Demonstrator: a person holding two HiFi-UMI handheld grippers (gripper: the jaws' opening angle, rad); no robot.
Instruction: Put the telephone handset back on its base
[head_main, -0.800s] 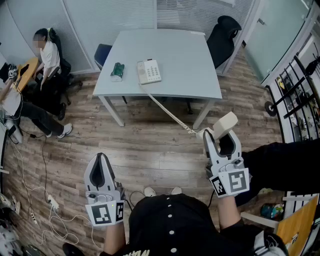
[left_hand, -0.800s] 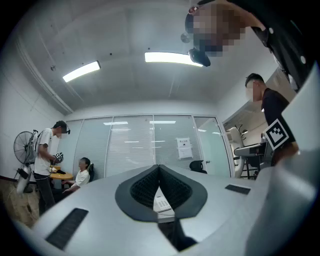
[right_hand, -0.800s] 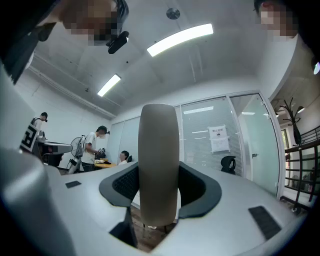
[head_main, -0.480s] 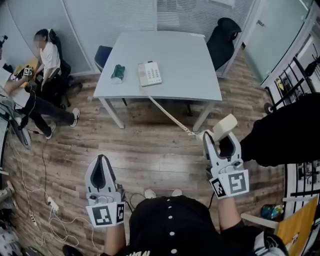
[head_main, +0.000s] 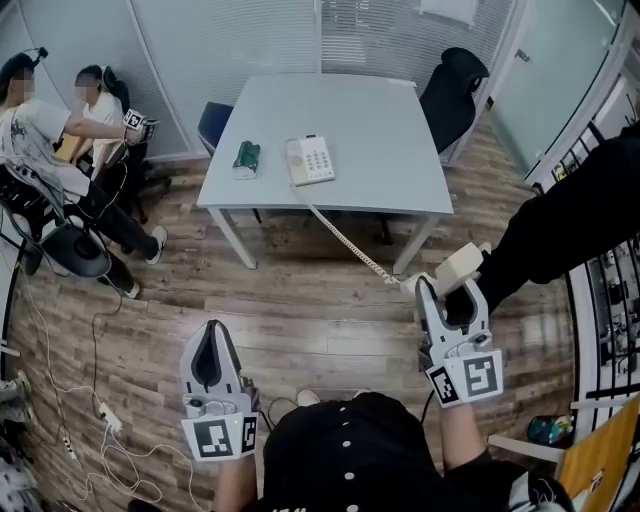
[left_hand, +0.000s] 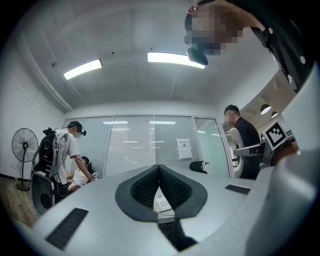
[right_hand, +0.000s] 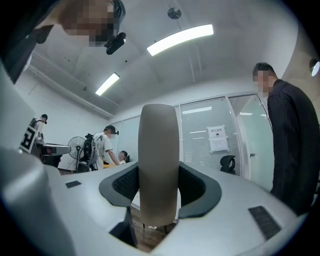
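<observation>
The cream telephone base (head_main: 311, 160) sits on the grey table (head_main: 400, 170), seen small past the shut jaws (left_hand: 162, 203) in the left gripper view. Its coiled cord (head_main: 345, 240) runs off the table's front edge down to the cream handset (head_main: 460, 268). My right gripper (head_main: 447, 292) is shut on the handset (right_hand: 159, 160), which stands upright between the jaws, well short of the table over the wooden floor. My left gripper (head_main: 212, 340) is shut with nothing in it, low at the left, and its tips meet (left_hand: 159, 169).
A green packet (head_main: 245, 158) lies left of the base. A black chair (head_main: 450, 95) and a blue chair (head_main: 215, 120) stand behind the table. Two people (head_main: 40, 130) are at the far left, and a person in black (head_main: 560, 230) stands close at the right. Cables (head_main: 105, 420) trail across the floor.
Both grippers sit slightly lower and further right in the head view, grips unchanged. A second person has come in at the far left. The person in black at the right now stands higher.
</observation>
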